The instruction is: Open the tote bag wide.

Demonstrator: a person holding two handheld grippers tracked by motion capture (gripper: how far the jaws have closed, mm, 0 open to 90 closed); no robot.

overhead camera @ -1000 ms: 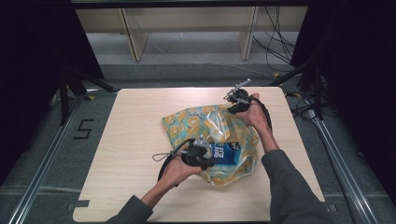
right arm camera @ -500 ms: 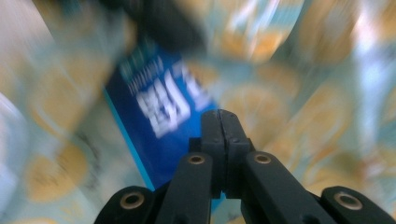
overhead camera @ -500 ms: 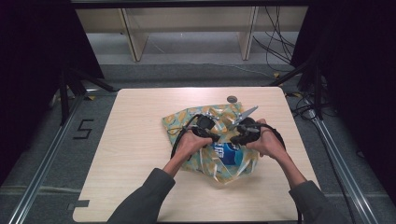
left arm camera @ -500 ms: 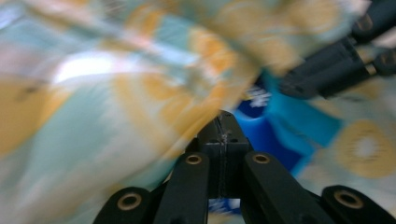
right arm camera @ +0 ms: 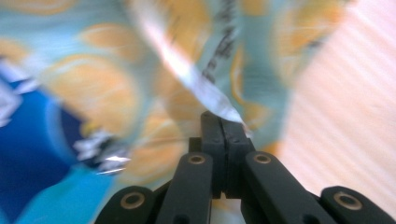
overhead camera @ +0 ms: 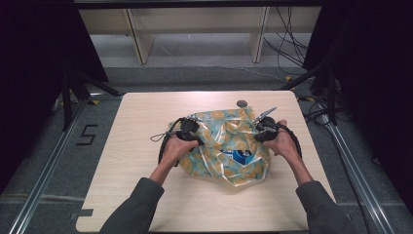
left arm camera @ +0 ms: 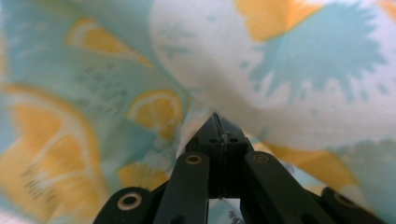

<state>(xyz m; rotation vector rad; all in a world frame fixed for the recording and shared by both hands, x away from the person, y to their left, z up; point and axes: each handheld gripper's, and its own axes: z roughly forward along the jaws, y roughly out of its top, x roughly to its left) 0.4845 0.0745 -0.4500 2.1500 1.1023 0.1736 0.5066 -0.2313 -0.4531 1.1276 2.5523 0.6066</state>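
A: What's the setting?

B: A pale wooden table (overhead camera: 146,185) on grey floor, a "5" (overhead camera: 87,135) marked at its left, shelving (overhead camera: 195,29) and cables (overhead camera: 287,44) behind, dark curtains at both sides.

A: And the bag (overhead camera: 221,151)?

B: Mid-table, crumpled, lemon-printed. The left gripper (overhead camera: 189,130) is clamped on its left edge, the right gripper (overhead camera: 260,127) on its right edge, jaws pressed together on film.

A: Anything unclear?

B: A blue thing (overhead camera: 241,156) inside shows through, its label unreadable. A small grey disc (overhead camera: 241,103) beyond the bag can't be identified.

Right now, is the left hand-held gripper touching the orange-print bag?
Touching. The left gripper view shows the left hand-held gripper shut, with a fold of the bag pinched between its tips.
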